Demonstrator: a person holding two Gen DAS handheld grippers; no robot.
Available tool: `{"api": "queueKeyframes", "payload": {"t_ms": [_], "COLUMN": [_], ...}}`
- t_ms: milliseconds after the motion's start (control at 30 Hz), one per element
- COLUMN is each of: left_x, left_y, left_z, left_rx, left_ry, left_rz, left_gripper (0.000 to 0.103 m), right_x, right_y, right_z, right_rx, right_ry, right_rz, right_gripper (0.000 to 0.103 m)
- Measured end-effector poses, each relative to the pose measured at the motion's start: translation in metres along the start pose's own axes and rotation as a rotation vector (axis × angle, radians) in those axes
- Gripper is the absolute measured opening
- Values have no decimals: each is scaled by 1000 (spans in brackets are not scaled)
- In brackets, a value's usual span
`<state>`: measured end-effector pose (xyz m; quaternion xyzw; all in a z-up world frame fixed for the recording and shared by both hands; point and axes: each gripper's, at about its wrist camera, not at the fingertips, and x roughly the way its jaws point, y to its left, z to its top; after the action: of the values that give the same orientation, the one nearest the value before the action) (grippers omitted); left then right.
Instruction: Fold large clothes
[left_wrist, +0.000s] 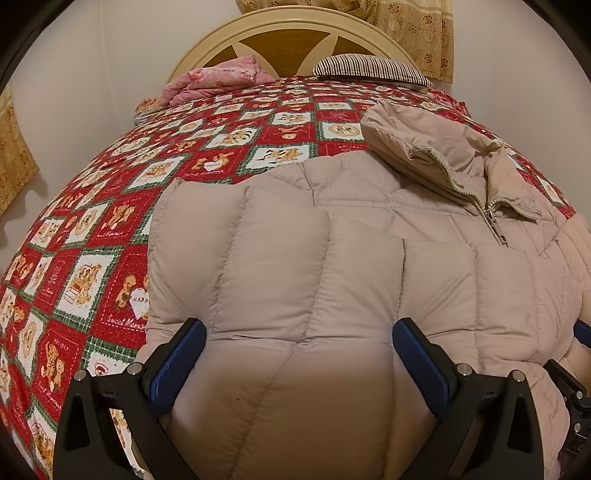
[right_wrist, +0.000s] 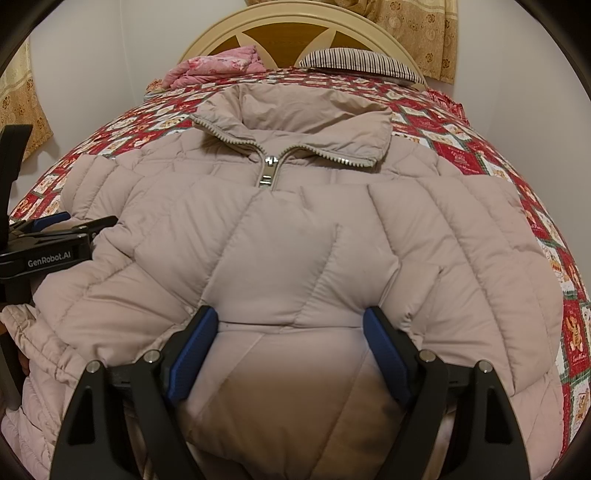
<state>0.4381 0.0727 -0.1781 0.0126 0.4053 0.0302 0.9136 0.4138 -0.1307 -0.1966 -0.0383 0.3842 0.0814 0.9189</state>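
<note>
Both views were lit warmly and evenly from above; soft shadows were cast on the wall (left_wrist: 66, 110) at nine o'clock. Strong fisheye bending and dark vignetting were seen at the corners. The nearest jacket (right_wrist: 295, 387) fabric at six o'clock was rendered blurred.

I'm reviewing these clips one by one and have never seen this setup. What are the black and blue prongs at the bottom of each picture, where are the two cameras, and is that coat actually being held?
No robot arm is involved: a person carries a two-finger gripper in each hand, and each gripper has a wide-angle camera looking forward along its fingers. The prongs are those fingers, black with blue pads.

One picture comes from the left gripper, the other from the right gripper. The left one also shows at the left edge of the right view.

A beige puffer jacket lies zipped, front up, on a bed with a red patchwork quilt. At the headboard sit a pink folded blanket and a striped pillow.

Each gripper has a thick bulge of the jacket's near edge between its wide-set pads. The padding looks pinched, so both seem to grip it.
</note>
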Motion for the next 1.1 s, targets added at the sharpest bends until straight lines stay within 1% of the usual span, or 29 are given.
{"api": "queueKeyframes", "payload": {"t_ms": [700,1000,1067,1100], "left_x": [1,0,-6,-15], "left_y": [6,11,12,13], "left_z": [4,8,11,15], "left_rx": [6,-6,-3,-6], "left_ry": [4,25,36,32], "left_rz": [12,-4,12,45], "left_gripper": [102,102,102,102], "right_x": [0,0,0,0], "right_y": [0,0,0,0], "right_z": [-1,-1,-1,-1], "right_rx": [-2,-2,-1,-1], "right_ry": [-3,-4,-4,-5], "right_rz": [-1,-2,-1,-1], "right_gripper": [83,83,83,83]}}
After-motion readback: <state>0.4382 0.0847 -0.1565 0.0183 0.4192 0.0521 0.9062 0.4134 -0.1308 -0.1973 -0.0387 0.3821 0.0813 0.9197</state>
